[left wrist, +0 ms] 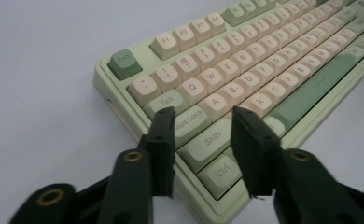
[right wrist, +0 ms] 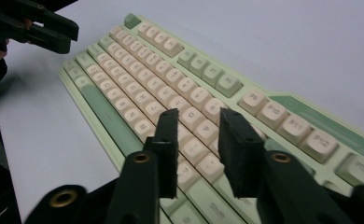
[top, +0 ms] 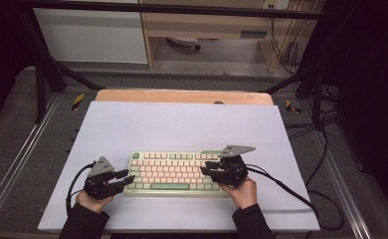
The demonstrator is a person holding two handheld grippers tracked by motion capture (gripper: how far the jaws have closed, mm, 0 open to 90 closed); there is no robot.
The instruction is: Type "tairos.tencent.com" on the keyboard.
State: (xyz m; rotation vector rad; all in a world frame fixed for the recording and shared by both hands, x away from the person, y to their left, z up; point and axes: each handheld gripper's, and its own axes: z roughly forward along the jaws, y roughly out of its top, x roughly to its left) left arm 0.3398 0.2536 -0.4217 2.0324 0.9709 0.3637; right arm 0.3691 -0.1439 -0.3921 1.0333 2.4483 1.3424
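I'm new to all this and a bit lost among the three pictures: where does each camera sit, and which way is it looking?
High view: above the person's side, looking forward and down at the white table and keyboard; both forearms, hands, left tool and right tool show.
Left gripper view: rides the left tool, looking along its open jaws over the keyboard's Esc end.
Right gripper view: rides the right tool, looking across the keyboard from its other end toward the left tool.
Shared: all three show the keyboard.
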